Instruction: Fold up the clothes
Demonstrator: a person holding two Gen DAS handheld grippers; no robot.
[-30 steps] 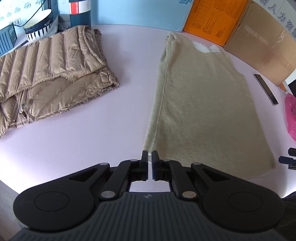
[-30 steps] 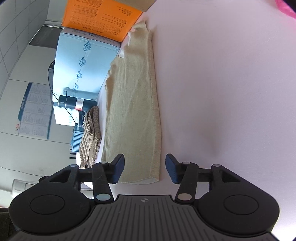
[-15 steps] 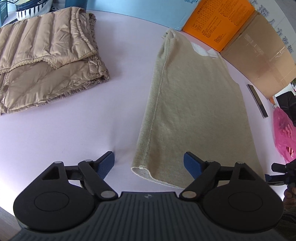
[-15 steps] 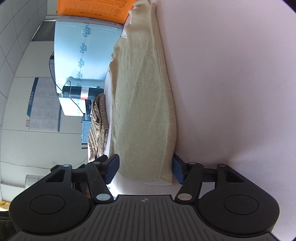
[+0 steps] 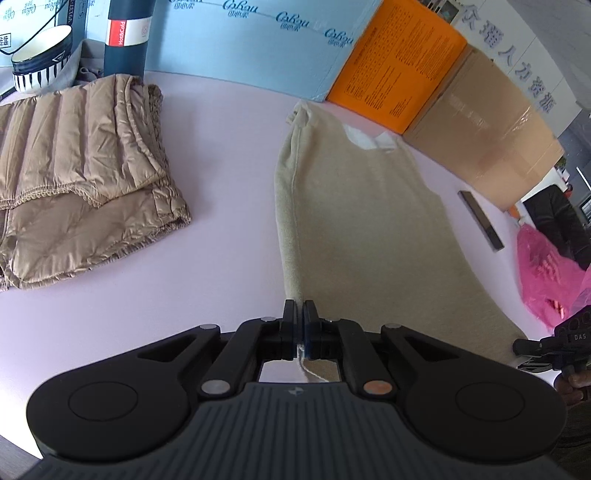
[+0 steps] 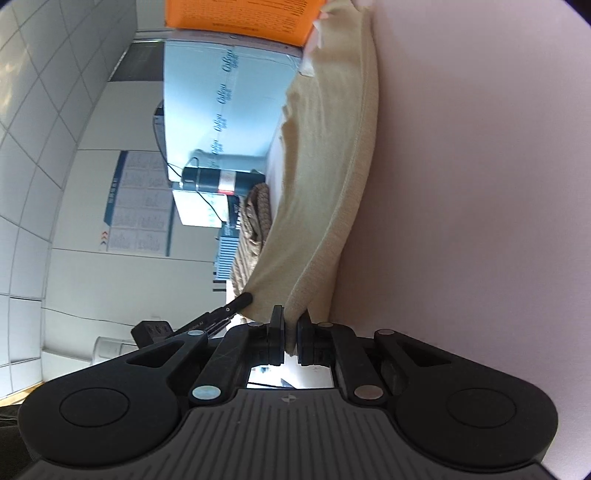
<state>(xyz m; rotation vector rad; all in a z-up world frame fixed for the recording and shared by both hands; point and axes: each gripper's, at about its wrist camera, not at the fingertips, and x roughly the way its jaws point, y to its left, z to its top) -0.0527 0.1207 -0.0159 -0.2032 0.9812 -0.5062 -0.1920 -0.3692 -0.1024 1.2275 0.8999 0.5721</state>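
Both grippers, left gripper [image 5: 299,314] and right gripper [image 6: 290,321], pinch the beige knit vest's [image 5: 369,221] lifted hem.

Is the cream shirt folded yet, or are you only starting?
Partly. The puffy tan jacket already lies folded on the pink table. The cream shirt is in hand: the left gripper and right gripper each pinch a bottom corner, and the right side is lifting. It still lies long, so folding it over remains.

"Hot&Cold" on the flask's red band [image 5: 125,31]; "DAS" on the right gripper [image 5: 580,336].
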